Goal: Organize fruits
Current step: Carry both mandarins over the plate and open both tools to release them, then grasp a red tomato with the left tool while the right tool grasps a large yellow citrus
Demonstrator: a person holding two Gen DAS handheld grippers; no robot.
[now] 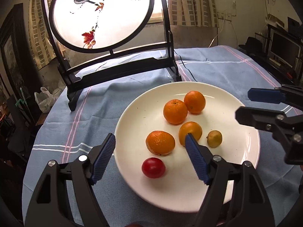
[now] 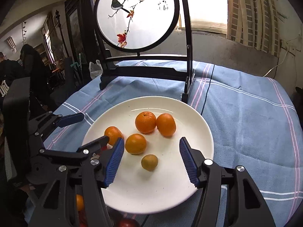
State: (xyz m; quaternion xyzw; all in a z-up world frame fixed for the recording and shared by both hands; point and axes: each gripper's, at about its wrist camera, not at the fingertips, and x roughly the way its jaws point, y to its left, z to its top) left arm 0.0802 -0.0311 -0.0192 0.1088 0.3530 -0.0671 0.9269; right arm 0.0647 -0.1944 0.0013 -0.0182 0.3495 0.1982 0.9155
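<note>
We see a white plate [image 1: 132, 117] that looks like glazed ceramic, smooth and glossy, catching the window light along its rim. The oranges [image 1: 175, 111] have dimpled, faintly shiny peel; the red fruit [image 1: 153, 167] is smooth-skinned and sleek. Beneath lies a blue tablecloth [image 1: 217, 66] — matt woven cloth, slightly fuzzy, creased in places. The left gripper [image 1: 150, 147] is matt black plastic with ribbed blue pads [image 1: 197, 162] and bright metal screws [image 1: 82, 158]. The round screen [image 2: 135, 15] looks translucent and silky in a dark lacquered frame [image 1: 166, 28].

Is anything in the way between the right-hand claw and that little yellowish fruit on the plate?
Nothing visible. The right gripper is open, and the small yellowish fruit lies on the white plate between its fingers, with only bare plate around it. The nearest orange sits just beyond.
</note>
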